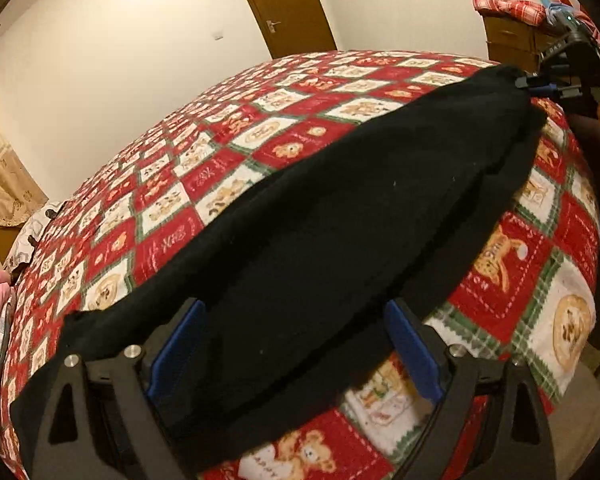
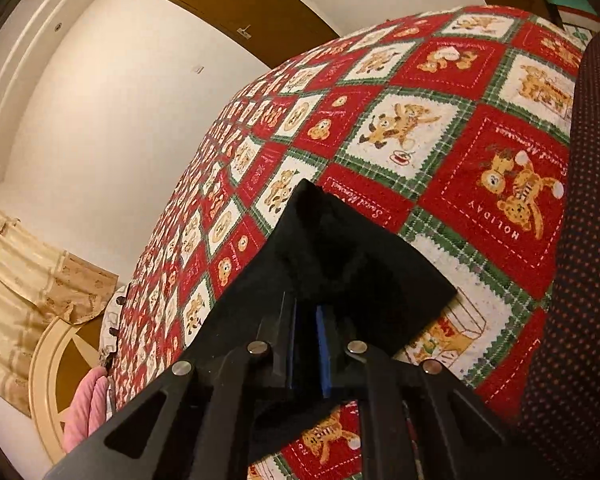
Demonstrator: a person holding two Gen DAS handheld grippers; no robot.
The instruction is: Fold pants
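1. Bed [image 1: 228, 148] carries everything, covered edge to edge by a red, white and green teddy-bear quilt.
2. Black pants [image 1: 340, 216] lie directly on the quilt, stretched along the near edge.
3. Far corner: pale patterned fabric [image 1: 40, 232], partly visible.

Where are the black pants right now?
The black pants lie stretched across the teddy-bear bedspread, near its front edge. The right gripper pinches one end; the other end lies between the left gripper's open jaws.

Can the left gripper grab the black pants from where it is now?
Probably yes. The left gripper has its jaws wide open with the black pants lying right between them on the teddy-bear bedspread, and nothing blocks the way. It only needs to close.
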